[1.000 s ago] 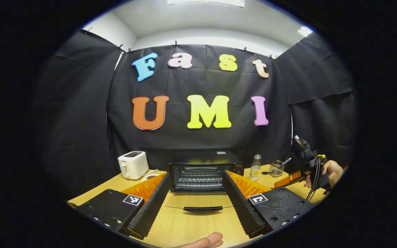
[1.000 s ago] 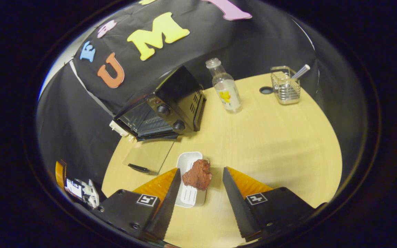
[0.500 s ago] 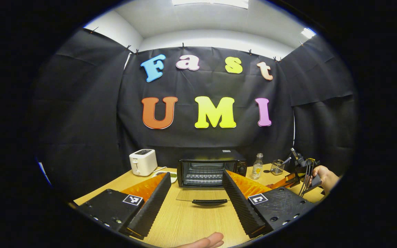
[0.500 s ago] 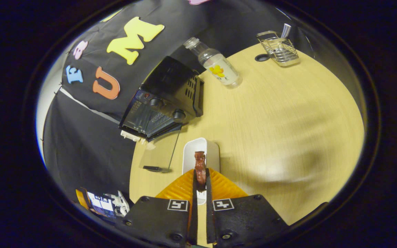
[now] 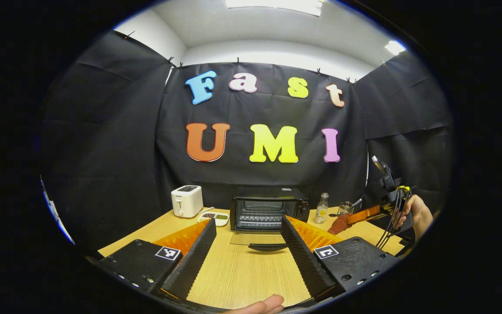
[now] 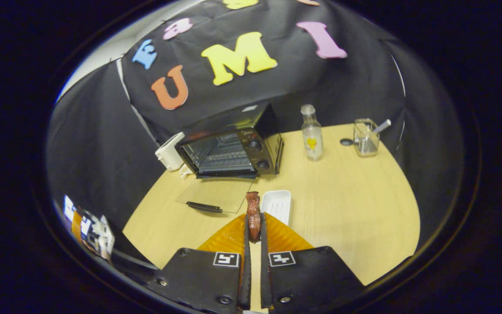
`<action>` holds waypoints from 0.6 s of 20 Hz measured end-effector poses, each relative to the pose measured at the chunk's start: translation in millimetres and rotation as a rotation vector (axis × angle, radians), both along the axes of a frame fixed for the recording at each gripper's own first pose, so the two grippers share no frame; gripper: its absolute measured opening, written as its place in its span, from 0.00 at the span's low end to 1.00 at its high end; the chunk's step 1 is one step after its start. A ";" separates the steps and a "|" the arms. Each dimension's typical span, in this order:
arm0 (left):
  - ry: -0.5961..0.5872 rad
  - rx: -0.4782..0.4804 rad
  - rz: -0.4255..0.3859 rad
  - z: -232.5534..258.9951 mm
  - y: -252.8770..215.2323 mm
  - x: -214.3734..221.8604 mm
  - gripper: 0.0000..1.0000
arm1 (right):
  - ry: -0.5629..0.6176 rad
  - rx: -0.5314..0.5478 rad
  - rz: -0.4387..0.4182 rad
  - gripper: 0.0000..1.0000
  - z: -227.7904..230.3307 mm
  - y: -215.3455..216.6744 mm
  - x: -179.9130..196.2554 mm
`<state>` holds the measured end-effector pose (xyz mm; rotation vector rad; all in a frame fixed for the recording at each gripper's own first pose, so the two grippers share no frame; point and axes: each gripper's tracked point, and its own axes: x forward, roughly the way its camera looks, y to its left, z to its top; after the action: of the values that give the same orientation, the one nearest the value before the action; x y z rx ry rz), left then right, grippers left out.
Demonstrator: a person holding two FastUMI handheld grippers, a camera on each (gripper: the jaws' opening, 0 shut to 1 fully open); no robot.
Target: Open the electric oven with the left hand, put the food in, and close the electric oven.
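Right gripper view is showing the right gripper [image 6: 254,226] with its two fingers nearly closed together, and both are pressing on a reddish-brown piece of food [image 6: 253,212], which is standing up between the tips above the light wooden table [image 6: 347,209]. Just beyond the food, a white rectangular plastic tray [image 6: 276,205] is lying on the table. Farther on, the black electric oven [image 6: 233,144] is standing with its glass door [image 6: 215,195] folded down flat onto the table, so the wire rack inside is showing. To the right of the oven, a clear glass bottle with a yellow label [image 6: 312,134] is standing upright, and a small wire holder [image 6: 365,138] is standing well apart from it near the table edge.

Left gripper view is showing the left gripper [image 5: 246,244] with its fingers spread wide, gripping nothing, above the table and pointing toward the open oven [image 5: 269,210]. A white toaster [image 5: 186,200] is standing to the left of the oven. On the right side, a hand [image 5: 416,211] is holding the other gripper with the food [image 5: 339,224] at its tips, in the air beside the oven.
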<state>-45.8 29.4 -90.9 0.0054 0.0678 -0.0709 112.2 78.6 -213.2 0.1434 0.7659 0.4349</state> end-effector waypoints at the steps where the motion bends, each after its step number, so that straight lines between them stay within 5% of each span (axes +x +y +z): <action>1: 0.003 -0.003 0.002 -1.8 3.6 -1.6 0.95 | -0.055 -0.047 0.024 0.11 10.5 9.4 -5.0; 7: 0.050 -0.014 0.038 -26.7 31.2 3.0 0.95 | -0.256 -0.190 0.132 0.09 35.0 82.2 -23.5; 12: 0.057 -0.016 0.094 -36.5 55.8 5.8 0.95 | -0.338 -0.178 0.131 0.12 27.5 137.9 -0.9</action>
<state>-40.1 85.2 -127.4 -0.0161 0.1247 0.0227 111.3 216.5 -185.7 -0.1457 0.4790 0.4973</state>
